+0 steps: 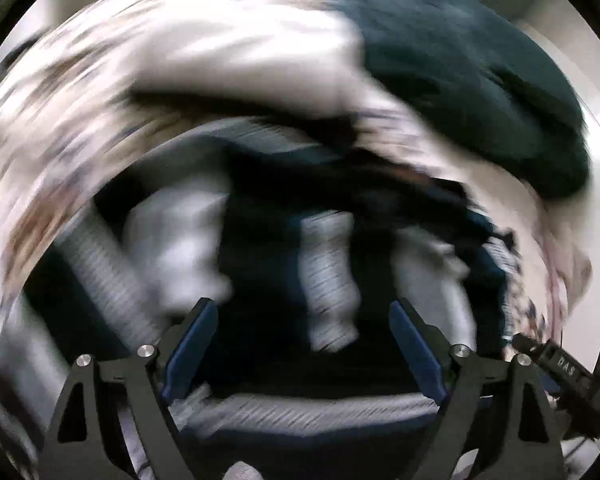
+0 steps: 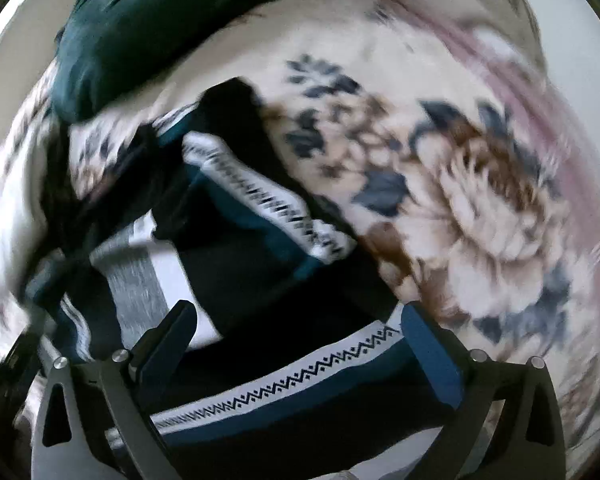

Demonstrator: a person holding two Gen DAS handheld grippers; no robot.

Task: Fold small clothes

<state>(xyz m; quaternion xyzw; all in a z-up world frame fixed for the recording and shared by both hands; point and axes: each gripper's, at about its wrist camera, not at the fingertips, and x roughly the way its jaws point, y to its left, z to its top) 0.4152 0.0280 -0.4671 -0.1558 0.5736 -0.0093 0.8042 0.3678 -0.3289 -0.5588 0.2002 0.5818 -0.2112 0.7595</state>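
Left gripper [image 1: 302,320]: jaws spread wide, nothing between the pads, pointing steeply down. Right gripper [image 2: 298,322]: same, wide and empty. Under both: one dark garment [image 2: 260,264] with white zigzag-patterned bands, lying on a floral blanket [image 2: 480,200]. One dark teal cloth [image 2: 132,28] beyond it. Left view heavily blurred.

Left tool [image 1: 302,312], right tool [image 2: 298,314]: black frames, blue pads, silver screws.
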